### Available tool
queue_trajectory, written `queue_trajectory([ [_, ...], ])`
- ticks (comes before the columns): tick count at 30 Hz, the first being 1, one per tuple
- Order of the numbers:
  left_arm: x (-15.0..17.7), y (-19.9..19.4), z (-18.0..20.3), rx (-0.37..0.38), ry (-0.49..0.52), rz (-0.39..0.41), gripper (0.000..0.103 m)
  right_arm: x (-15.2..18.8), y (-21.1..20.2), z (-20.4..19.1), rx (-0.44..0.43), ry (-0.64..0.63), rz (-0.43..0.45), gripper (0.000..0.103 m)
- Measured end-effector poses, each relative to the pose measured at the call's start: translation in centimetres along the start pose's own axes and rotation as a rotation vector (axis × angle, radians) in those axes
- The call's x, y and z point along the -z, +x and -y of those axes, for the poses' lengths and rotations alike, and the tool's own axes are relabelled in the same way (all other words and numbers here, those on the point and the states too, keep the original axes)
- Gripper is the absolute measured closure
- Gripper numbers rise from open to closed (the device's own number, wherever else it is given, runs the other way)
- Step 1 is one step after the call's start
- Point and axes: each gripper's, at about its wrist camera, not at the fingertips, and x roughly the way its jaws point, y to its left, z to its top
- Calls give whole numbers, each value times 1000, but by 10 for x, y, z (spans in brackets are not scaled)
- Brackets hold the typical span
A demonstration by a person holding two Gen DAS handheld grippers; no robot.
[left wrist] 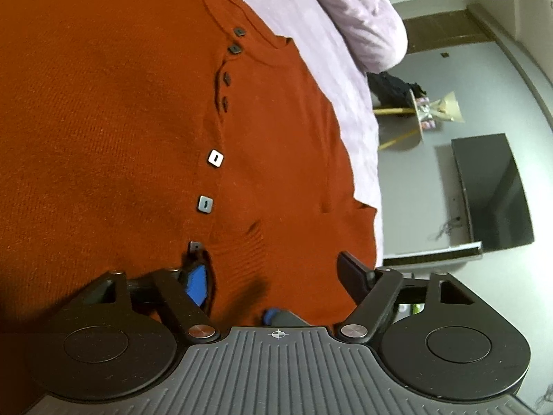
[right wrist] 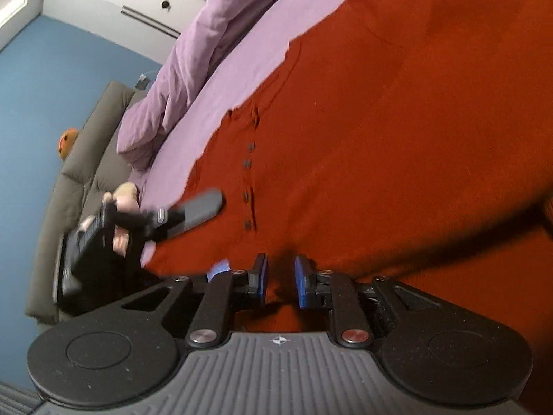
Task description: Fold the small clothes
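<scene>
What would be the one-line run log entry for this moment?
garment: rust-orange knitted buttoned cardigan flat on lilac bed sheet | left hand-held gripper: open over hem | right hand-held gripper: slightly open, fabric between

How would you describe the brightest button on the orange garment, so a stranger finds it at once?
On the lilac bed sheet lies a rust-orange knit cardigan with a row of square buttons. The white button sits mid-row; it alone looks bright white, while its neighbours look grey or dark.
</scene>
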Motion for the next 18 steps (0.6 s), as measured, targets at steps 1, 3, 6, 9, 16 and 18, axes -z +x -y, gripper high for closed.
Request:
queue_trajectory([
  [1, 1, 1, 2, -17, 9, -2, 41, 7, -6, 1, 2, -4, 16, 88],
  [3, 3, 3, 4, -42, 15, -18, 60, 14, -16, 2, -8, 13, 52, 88],
  [6, 7, 5, 6, -75, 27, -19, 73, 20, -34, 1, 11, 14, 129, 87],
  [9, 9, 6, 10, -108, 56, -12, 97, 20, -43, 1, 51, -4, 186, 84],
  [16, -19, -36, 66, -260, 322, 141, 98, 17, -56, 14, 177, -49, 255, 84],
  [18, -31, -52, 87, -393, 445, 240, 101, 16, -63, 15, 239, -89, 295, 84],
])
